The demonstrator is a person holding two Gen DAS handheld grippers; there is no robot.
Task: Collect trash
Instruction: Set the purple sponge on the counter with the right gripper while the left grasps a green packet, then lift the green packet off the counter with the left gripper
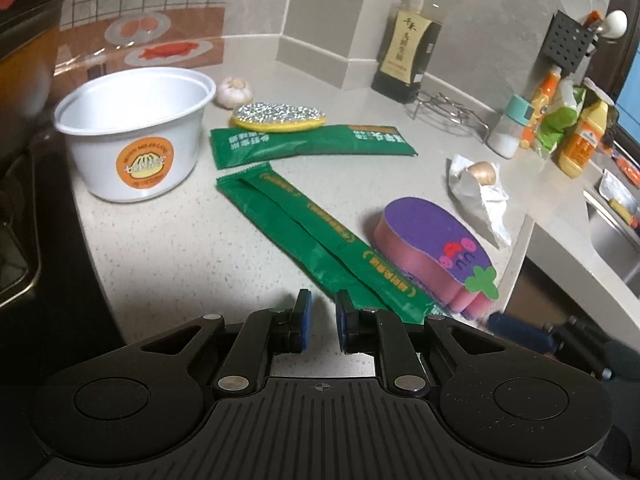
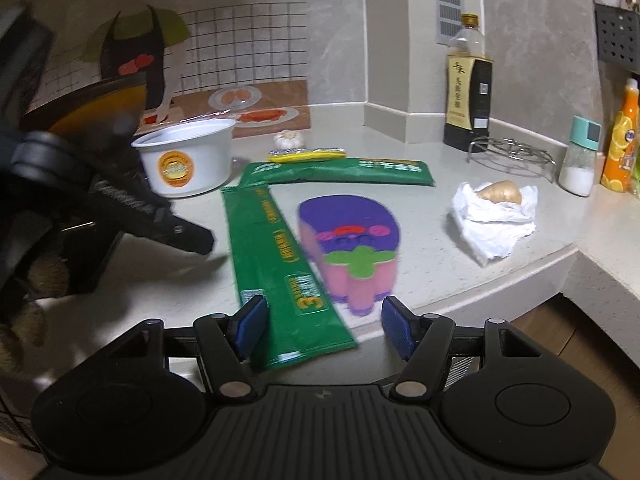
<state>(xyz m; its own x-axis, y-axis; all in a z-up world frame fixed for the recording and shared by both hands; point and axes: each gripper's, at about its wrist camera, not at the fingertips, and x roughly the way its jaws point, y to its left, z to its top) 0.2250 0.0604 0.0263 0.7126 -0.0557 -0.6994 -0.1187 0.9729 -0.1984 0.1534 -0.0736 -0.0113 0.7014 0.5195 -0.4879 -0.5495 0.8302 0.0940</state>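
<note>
Two green wrappers lie on the speckled counter: a near one [image 1: 320, 240] [image 2: 276, 256] running towards me and a far one [image 1: 312, 142] [image 2: 340, 170] lying crosswise. A white plastic bowl [image 1: 138, 136] [image 2: 188, 160] stands at the left. A crumpled white tissue [image 1: 478, 196] [image 2: 494, 216] with a brown lump on it lies at the right. My left gripper [image 1: 323, 320] is nearly shut and empty, just left of the near wrapper's end; it also shows in the right wrist view [image 2: 176, 228]. My right gripper [image 2: 320, 328] is open, its jaws over the near wrapper's end.
A purple and pink sponge [image 1: 436, 252] [image 2: 352, 248] lies beside the near wrapper. A glittery yellow scrubber [image 1: 278, 118], a garlic bulb [image 1: 234, 90], a dark sauce bottle [image 1: 408, 52], a wire trivet [image 2: 512, 154] and a salt shaker [image 2: 578, 160] stand behind. A sink [image 1: 616, 232] is at the right.
</note>
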